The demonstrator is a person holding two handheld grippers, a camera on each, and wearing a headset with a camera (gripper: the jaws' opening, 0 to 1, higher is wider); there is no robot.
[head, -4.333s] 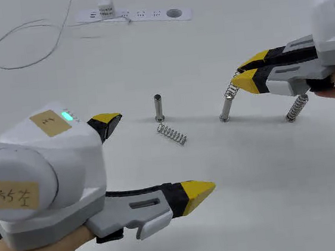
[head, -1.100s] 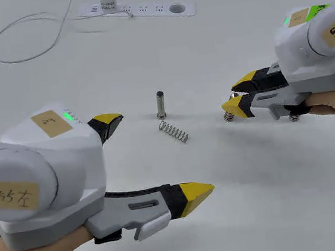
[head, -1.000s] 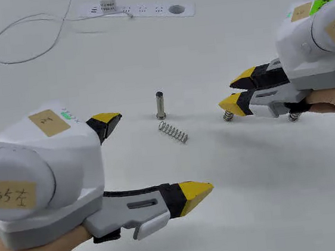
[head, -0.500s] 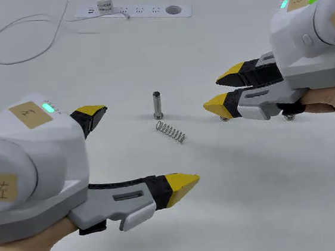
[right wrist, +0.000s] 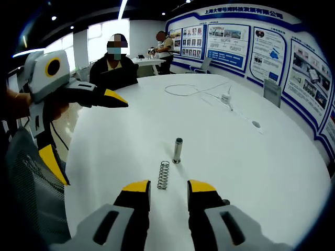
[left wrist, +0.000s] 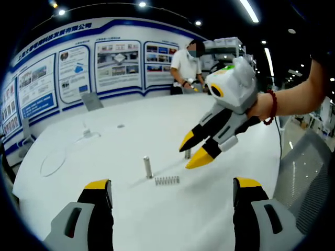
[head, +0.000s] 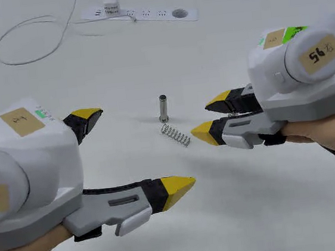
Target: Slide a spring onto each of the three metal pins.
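A loose coiled wire spring (head: 175,134) lies on the white tabletop (head: 149,61), just before the short upright metal pin (head: 163,108).

Left gripper (head: 134,149) hand-held, jaws spread wide, empty. Right gripper (head: 208,117) jaws narrowly parted, seemingly empty, tips pointing left.

I see a white table (head: 272,210) carrying one upright pin (head: 164,108), a spring (head: 175,134) lying just beside it, and farther off a power strip (head: 144,13) with what looks like a looped cable (head: 27,41).
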